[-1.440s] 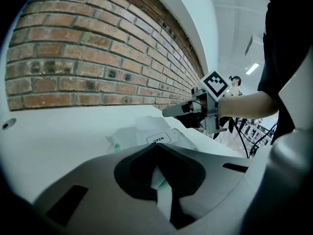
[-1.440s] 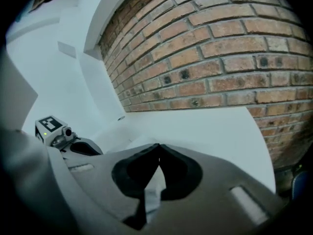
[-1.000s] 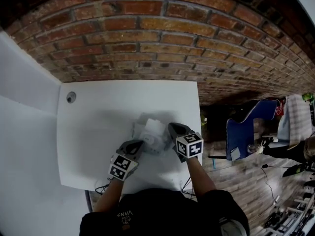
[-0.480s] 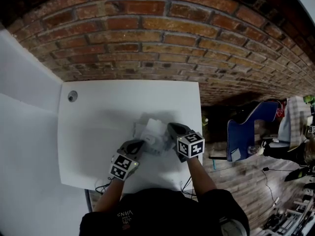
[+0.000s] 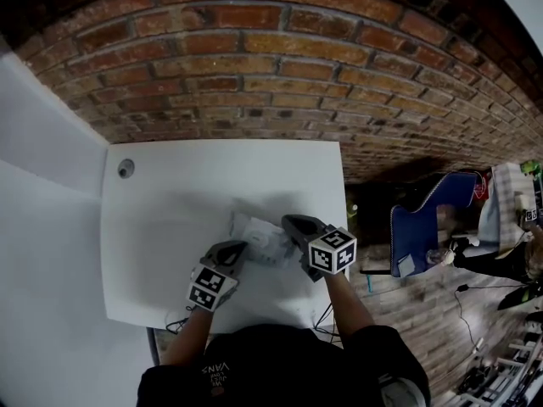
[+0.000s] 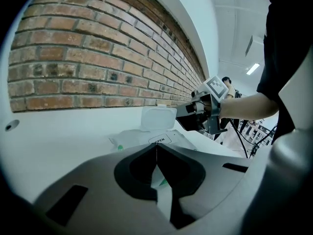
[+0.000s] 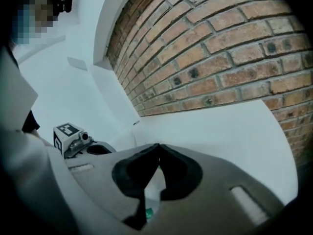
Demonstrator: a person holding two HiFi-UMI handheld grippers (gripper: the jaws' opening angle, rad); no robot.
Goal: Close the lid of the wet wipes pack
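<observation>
The white wet wipes pack lies on the white table, slightly right of centre near the front. In the left gripper view its lid stands upright, open, above the pack. My right gripper is shut, and its tips sit at the lid's right side. My left gripper is shut too and rests at the pack's near left corner; nothing shows between its tips. In the right gripper view a strip of the pack shows below the closed jaws.
A brick wall runs along the table's far edge. A small round hole sits in the table's far left corner. A white panel borders the left side. Right of the table edge are a wooden floor and a blue chair.
My right gripper has shifted a little left and forward, onto the lid's side. In the head view the lid looks lower than before. The left gripper has stayed put.
</observation>
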